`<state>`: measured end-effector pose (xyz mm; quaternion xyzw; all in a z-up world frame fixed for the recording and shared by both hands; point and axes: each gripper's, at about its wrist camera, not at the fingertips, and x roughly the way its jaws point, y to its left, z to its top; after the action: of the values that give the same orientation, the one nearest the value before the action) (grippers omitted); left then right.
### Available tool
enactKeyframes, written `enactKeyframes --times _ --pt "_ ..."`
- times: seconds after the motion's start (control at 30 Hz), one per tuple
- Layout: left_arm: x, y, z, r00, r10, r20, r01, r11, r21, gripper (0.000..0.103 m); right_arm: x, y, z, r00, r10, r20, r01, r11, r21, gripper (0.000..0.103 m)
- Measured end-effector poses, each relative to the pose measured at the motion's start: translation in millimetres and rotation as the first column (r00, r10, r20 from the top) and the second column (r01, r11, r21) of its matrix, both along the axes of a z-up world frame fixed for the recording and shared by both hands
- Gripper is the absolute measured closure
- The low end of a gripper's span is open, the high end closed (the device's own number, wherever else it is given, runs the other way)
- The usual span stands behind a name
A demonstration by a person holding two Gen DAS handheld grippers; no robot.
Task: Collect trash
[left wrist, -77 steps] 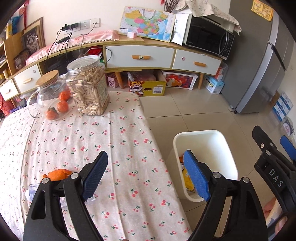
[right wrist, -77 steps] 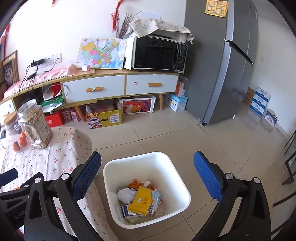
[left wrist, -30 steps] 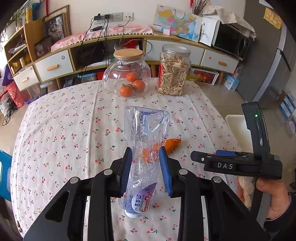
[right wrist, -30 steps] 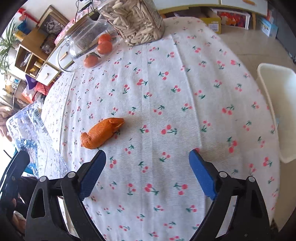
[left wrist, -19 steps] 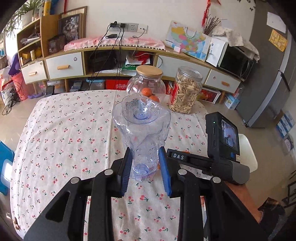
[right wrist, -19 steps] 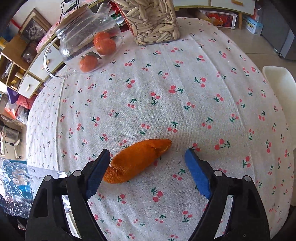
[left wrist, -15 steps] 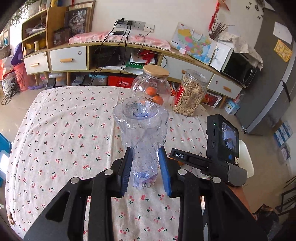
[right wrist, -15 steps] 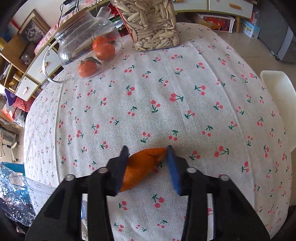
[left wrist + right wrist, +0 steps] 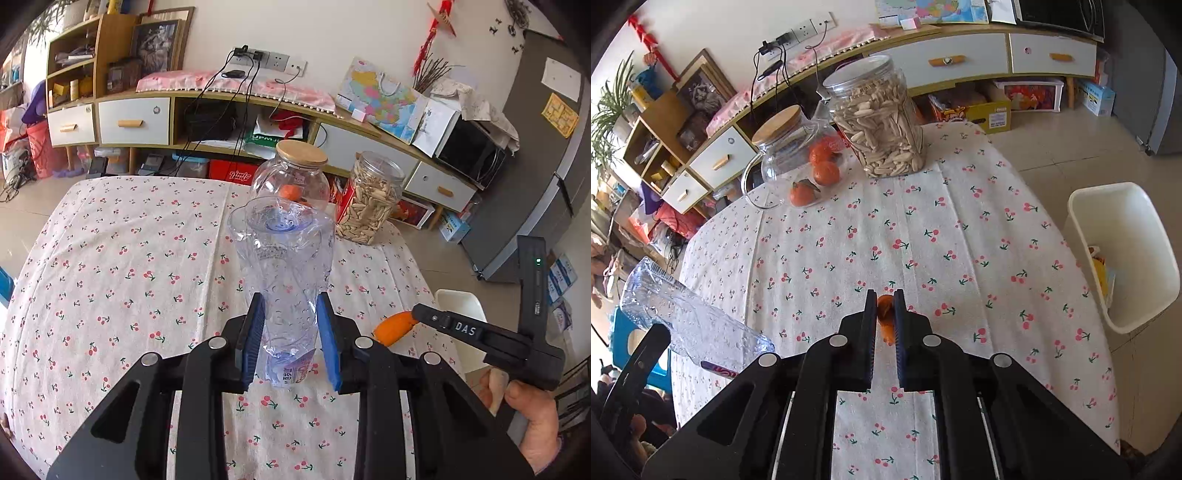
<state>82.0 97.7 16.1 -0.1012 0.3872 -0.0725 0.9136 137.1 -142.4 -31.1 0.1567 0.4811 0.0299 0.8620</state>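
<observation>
My left gripper point(image 9: 290, 306) is shut on a crumpled clear plastic bottle point(image 9: 284, 273) and holds it above the table, base pointing away. The bottle also shows at the left of the right wrist view point(image 9: 687, 317). My right gripper point(image 9: 885, 299) is shut on a piece of orange peel point(image 9: 885, 319), lifted off the cherry-print tablecloth point(image 9: 923, 240). In the left wrist view the peel point(image 9: 393, 328) sticks out of the right gripper's tip. A white trash bin point(image 9: 1126, 254) with some trash inside stands on the floor right of the table.
A glass jug with oranges point(image 9: 798, 162) and a jar of seeds point(image 9: 882, 122) stand at the table's far edge. A long sideboard point(image 9: 229, 110), a microwave point(image 9: 469, 151) and a grey fridge point(image 9: 535, 166) line the back of the room.
My right gripper closed on the orange peel and lifted it off the cloth. My left gripper raised the bottle a little higher.
</observation>
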Motion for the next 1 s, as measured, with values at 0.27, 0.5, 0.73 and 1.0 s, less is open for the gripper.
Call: enactKeyframes --times 0.27,0.5,0.73,1.0 --pt "1.7 3.8 -9.6 0.998 0.053 -0.043 -0.056 0.996 -0.072 0.074 1.2 -8.7 -14.4 0.996 0.072 -0.059 -0.073 0.997 -0.018 0.094" --pt "7.0 -6.1 -9.1 0.997 0.068 -0.027 -0.069 0.997 -0.042 0.074 31.3 -5.8 -33.8 0.981 0.168 -0.094 -0.173 0.984 -0.042 0.041" --pt "15.3 -18.6 -12.3 0.998 0.03 -0.048 -0.032 0.999 -0.044 0.073 29.7 0.2 -65.7 0.967 0.214 -0.14 -0.227 0.97 -0.085 0.041" --pt "17.8 -17.2 -15.7 0.998 0.042 -0.052 -0.043 0.999 -0.016 0.073 37.4 20.8 -83.4 0.956 0.239 -0.168 -0.271 0.94 -0.208 0.085"
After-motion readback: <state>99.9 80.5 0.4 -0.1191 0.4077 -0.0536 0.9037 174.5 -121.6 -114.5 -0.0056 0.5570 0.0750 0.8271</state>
